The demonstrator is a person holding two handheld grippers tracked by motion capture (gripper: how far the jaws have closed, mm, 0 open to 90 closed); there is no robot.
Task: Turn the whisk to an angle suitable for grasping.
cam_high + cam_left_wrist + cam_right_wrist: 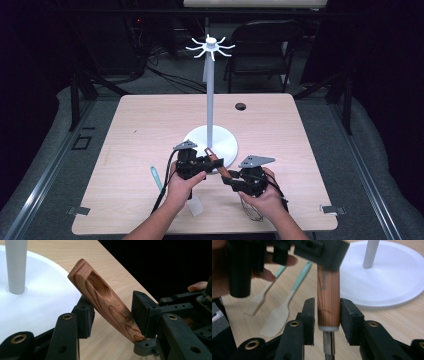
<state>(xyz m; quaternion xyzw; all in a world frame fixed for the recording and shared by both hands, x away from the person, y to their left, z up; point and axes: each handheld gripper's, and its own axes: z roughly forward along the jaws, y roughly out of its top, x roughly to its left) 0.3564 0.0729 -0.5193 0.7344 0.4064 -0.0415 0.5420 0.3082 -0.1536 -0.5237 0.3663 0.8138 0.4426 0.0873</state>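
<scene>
A whisk with a wooden handle [216, 162] is held in the air just in front of the white stand's base [227, 145]. Its wire loops [252, 211] hang below the person's right hand. My right gripper [229, 181] is shut on the handle [328, 302] near the wire end, with a pad on each side. My left gripper [210, 161] is open around the handle's upper part [105, 302]. There the handle leans against the right pad [141, 312], and a sliver of table shows beside the left pad [86, 315].
The stand's tall pole [210, 95] rises from the round base and ends in a ring of hooks [210, 47]. A teal-handled spatula [284, 307] and a teal-handled fork [263, 297] lie on the table at the left. A chair [262, 45] stands behind the table.
</scene>
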